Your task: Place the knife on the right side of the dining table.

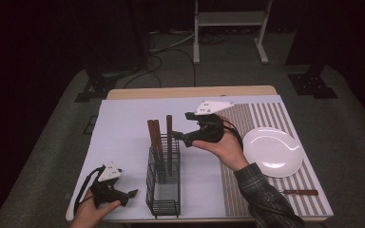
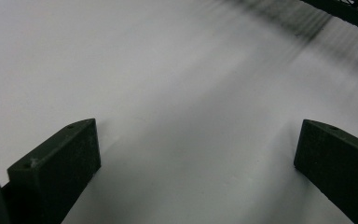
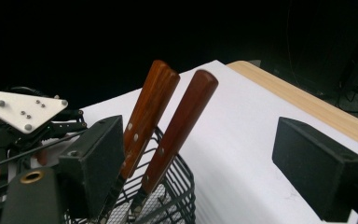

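Wooden-handled knives [image 1: 159, 137]: three, upright in black wire caddy [image 1: 163, 190], frame centre, handles up. Right gripper [image 1: 178, 136], jaws apart and empty, just right of handles, nearer. Left gripper [image 1: 132, 194], lower left, jaws apart, empty. Fourth knife [image 1: 299, 192] lay lower right, near white plate [image 1: 272, 151].

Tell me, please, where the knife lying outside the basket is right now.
In the high view, the loose knife lies flat on the striped mat at the table's near right corner, just in front of the white plate.

three wooden-handled knives [image 1: 158, 142] standing handle-up in a black wire basket [image 1: 163, 187], a fourth knife [image 1: 298, 192] lying flat beside the white plate [image 1: 272, 152]
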`<state>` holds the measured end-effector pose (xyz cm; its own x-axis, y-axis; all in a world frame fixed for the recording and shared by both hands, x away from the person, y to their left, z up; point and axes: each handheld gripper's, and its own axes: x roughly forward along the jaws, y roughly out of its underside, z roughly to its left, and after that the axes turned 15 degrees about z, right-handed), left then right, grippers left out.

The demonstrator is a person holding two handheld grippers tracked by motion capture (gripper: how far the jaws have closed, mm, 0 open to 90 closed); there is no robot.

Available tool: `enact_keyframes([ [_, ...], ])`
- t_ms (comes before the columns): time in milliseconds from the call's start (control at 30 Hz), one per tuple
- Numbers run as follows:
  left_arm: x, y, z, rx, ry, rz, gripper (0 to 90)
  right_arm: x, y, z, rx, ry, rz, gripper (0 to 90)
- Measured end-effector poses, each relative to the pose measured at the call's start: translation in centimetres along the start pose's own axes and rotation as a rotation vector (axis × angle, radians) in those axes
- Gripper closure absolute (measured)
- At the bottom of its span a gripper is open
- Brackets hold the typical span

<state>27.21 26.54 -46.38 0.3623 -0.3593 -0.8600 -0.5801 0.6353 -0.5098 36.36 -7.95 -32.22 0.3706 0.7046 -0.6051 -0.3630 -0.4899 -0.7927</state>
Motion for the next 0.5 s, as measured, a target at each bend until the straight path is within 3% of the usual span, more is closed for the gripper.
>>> enact_keyframes([
  [500,0.0,0.0,0.0,0.001,0.001,0.004,0.0,1.7,-1.5,-0.6,0.003,-0.002,-0.016,27.0],
])
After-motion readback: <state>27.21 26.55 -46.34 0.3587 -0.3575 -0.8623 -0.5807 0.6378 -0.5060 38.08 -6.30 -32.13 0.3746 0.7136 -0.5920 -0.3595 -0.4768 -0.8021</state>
